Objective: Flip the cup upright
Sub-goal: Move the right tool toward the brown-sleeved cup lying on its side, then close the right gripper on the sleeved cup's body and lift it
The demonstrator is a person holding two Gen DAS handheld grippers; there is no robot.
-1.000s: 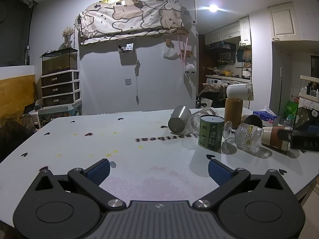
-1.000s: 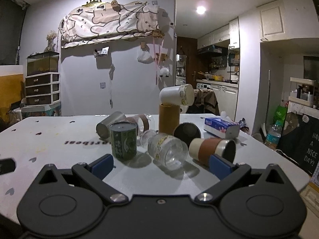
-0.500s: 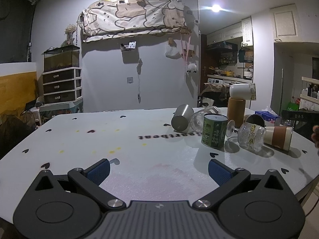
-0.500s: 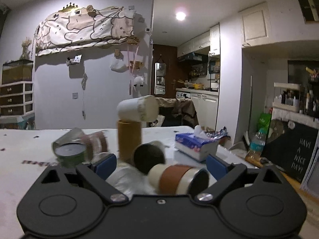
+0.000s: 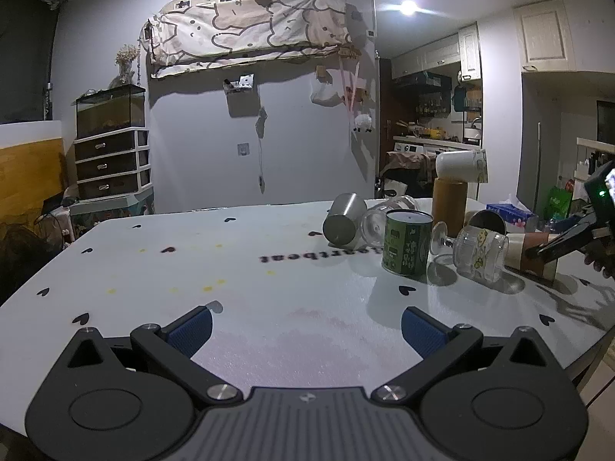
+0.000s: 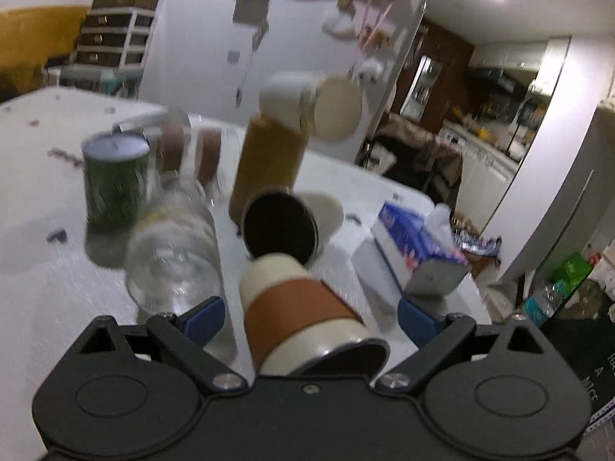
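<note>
I judge the step in hand to be the approach: the white table (image 5: 153,269) carries a crowd of tipped cups, and my right gripper (image 6: 311,317) has its jaws spread wide around the cream cup with the brown sleeve (image 6: 303,320), which lies on its side between the blue pads, mouth toward the camera, not yet pinched. My left gripper (image 5: 305,324) hangs open over bare table, holding nothing, well apart from the cluster. Next I need to close on the sleeve and rotate the mouth upward. Space is tight: the tissue box (image 6: 417,265) sits just to the right, a clear glass (image 6: 175,253) lies on its side just to the left, and a dark-mouthed cup (image 6: 280,226) lies right behind. Further back stand a tan cylinder (image 6: 269,165) and a green can (image 6: 115,180).
</note>
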